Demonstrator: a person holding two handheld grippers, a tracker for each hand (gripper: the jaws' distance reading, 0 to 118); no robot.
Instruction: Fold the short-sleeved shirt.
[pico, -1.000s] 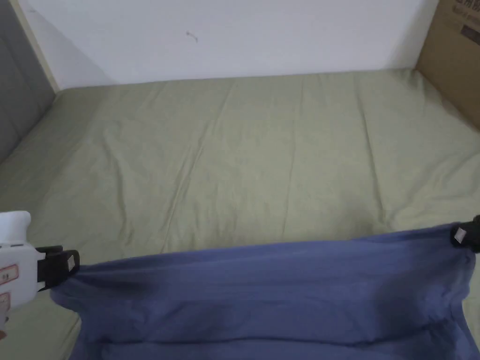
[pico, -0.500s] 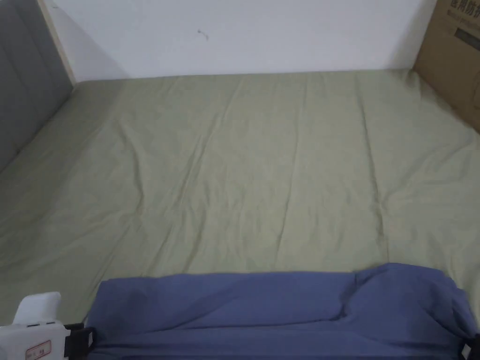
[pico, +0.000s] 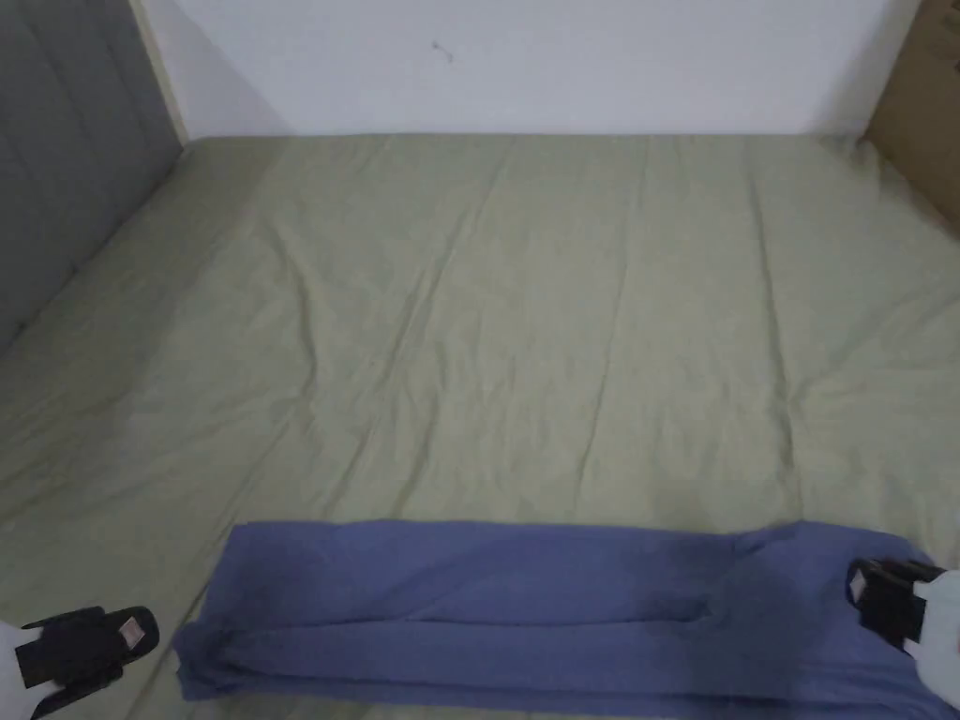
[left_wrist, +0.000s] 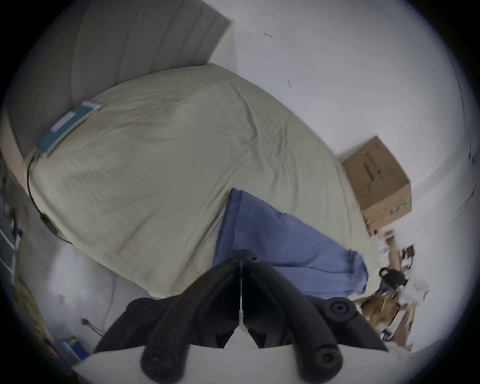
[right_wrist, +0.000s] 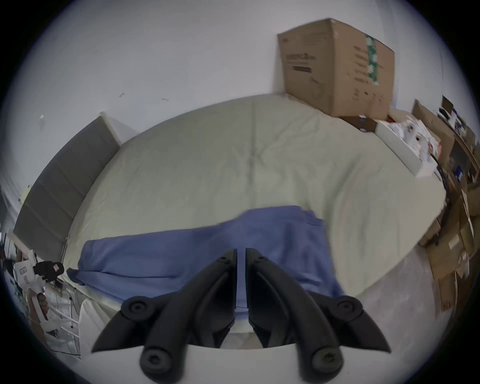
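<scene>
The blue short-sleeved shirt (pico: 525, 609) lies folded in a long flat band across the near edge of the bed; it also shows as the shirt (left_wrist: 280, 239) and the shirt (right_wrist: 181, 249) in the gripper views. My left gripper (pico: 141, 636) sits just left of the shirt's left end, apart from the cloth. In its own view the left gripper (left_wrist: 242, 256) has its jaws pressed together with nothing between them. My right gripper (pico: 858, 586) hovers over the shirt's right end. The right gripper (right_wrist: 241, 250) shows a narrow gap between its jaws, with the blue cloth seen through it.
The bed (pico: 516, 309) has a wrinkled pale green sheet. A grey headboard (pico: 66, 169) stands at the left, a white wall behind. A large cardboard box (right_wrist: 335, 67) sits at the far right corner. A teal book (left_wrist: 68, 128) lies by the headboard. More cardboard (right_wrist: 454, 233) is piled beside the bed.
The shirt's edge, held stretched between both grippers, came down toward me and now lies on the bed. The left gripper let go and moved off to the left.
</scene>
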